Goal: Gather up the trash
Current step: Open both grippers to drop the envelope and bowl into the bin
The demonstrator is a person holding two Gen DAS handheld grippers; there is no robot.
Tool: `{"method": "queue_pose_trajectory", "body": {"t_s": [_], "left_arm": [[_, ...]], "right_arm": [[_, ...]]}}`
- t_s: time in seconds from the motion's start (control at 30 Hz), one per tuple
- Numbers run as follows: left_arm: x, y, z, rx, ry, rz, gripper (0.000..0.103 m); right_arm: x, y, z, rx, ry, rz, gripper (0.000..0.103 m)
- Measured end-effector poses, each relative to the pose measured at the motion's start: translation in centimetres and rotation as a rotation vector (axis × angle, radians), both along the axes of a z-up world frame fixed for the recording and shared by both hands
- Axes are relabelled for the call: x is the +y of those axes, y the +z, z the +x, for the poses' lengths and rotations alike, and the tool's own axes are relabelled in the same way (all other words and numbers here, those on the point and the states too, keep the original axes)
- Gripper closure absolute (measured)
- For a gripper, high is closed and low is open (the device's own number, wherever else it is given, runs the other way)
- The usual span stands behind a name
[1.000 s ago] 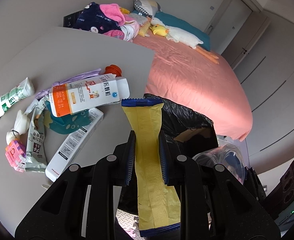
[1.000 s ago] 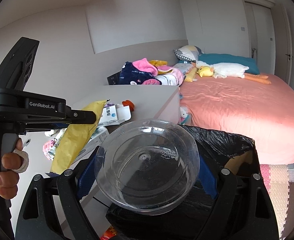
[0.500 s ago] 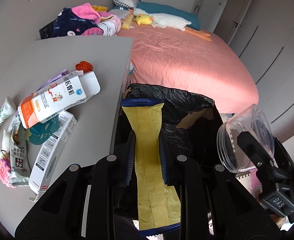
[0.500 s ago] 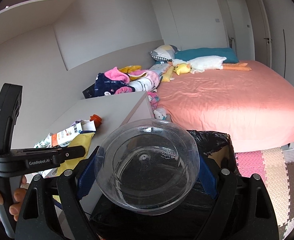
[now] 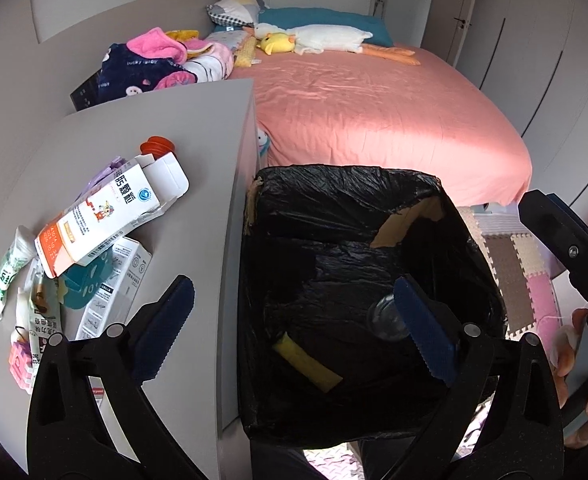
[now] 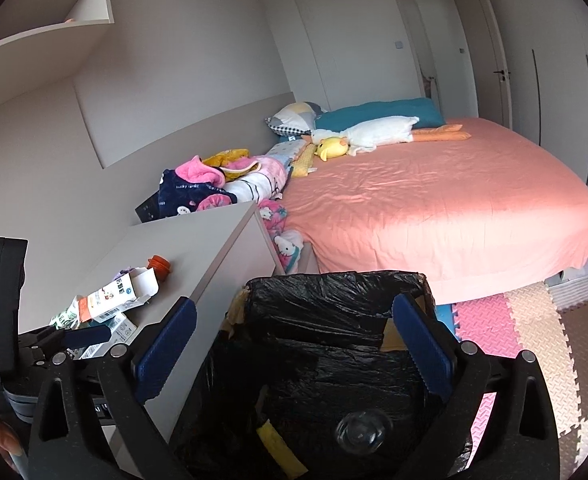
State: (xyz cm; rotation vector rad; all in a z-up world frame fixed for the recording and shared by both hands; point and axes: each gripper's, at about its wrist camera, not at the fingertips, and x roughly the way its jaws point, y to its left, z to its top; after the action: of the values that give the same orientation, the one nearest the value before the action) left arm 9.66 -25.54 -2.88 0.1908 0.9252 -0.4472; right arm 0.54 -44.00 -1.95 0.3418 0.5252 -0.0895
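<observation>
The trash bin [image 5: 358, 208], a box lined with a black bag, stands on the floor against the side of the grey table [image 5: 210, 152], and both claws hang over its mouth. Inside it lie two things: a yellow wrapper [image 5: 308, 362] on the bottom toward the table side, and a clear plastic cup [image 5: 386, 316] beside it, farther from the table. The left gripper [image 5: 294, 328] is spread wide with nothing between its blue pads; one pad sits over the table edge, the other over the bin. The right gripper [image 6: 294, 344] is likewise wide open and empty, straddling the bin rim, with the wrapper [image 6: 280, 446] and cup [image 6: 364, 432] showing below it. On the table beside the bin more trash remains: a white and orange carton [image 5: 98, 216], a flat white box [image 5: 114, 292] under it, an orange cap [image 5: 157, 145], a green and white tube [image 5: 6, 276] and a small pink block [image 5: 20, 362]. Beyond the bin is a bed with a pink sheet [image 5: 374, 120].
</observation>
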Motion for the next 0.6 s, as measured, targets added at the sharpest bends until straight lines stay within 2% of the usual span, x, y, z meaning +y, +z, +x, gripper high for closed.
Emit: {"method": "queue_pose_trajectory", "body": {"t_s": [0.6], "left_arm": [[5.2,0.5,-0.5,-0.03,0.086,-0.004,0.006]], "right_arm": [[4.6,-0.5,1.2,0.03,0.106,-0.016,0.005]]}}
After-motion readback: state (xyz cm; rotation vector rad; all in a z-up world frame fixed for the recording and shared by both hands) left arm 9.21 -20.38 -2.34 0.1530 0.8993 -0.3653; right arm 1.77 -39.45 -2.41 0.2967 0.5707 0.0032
